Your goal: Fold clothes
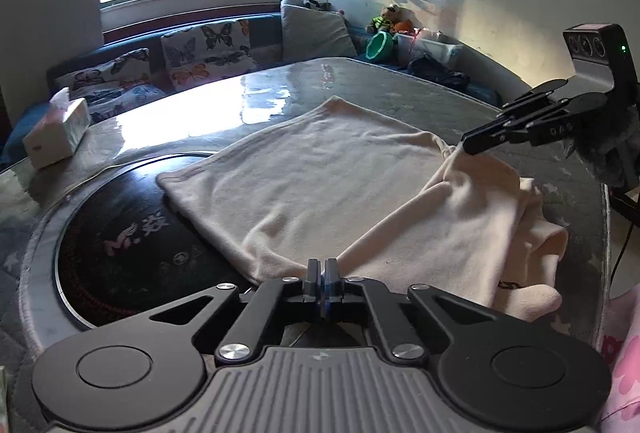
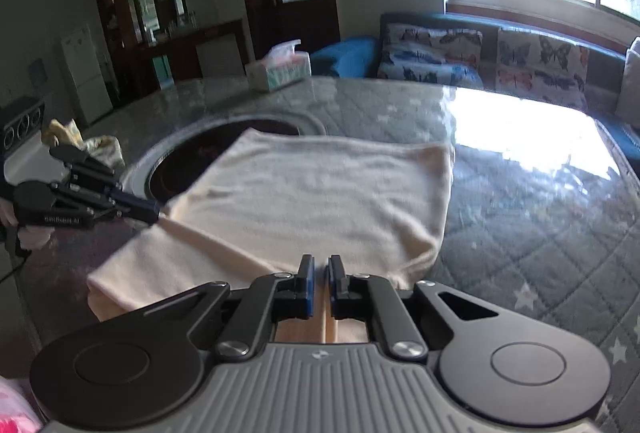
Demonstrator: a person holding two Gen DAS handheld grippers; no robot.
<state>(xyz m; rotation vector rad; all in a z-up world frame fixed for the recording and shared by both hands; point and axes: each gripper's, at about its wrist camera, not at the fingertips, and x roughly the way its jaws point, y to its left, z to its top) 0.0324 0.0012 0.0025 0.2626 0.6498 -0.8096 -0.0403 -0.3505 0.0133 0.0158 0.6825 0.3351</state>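
Note:
A cream garment (image 1: 316,177) lies spread on the table, its far part flat and its near part bunched. It also shows in the right wrist view (image 2: 312,201). My left gripper (image 1: 322,273) is shut on the garment's near edge, and it shows from the side in the right wrist view (image 2: 154,213). My right gripper (image 2: 319,273) is shut on a fold of the garment at its right side. In the left wrist view the right gripper (image 1: 466,145) pinches the cloth a little above the table.
The table (image 1: 400,81) has a quilted grey cover under glass. A round black induction hob (image 1: 132,233) is set in it, partly under the garment. A tissue box (image 1: 56,133) stands at the far left. A sofa with butterfly cushions (image 1: 208,49) runs behind the table.

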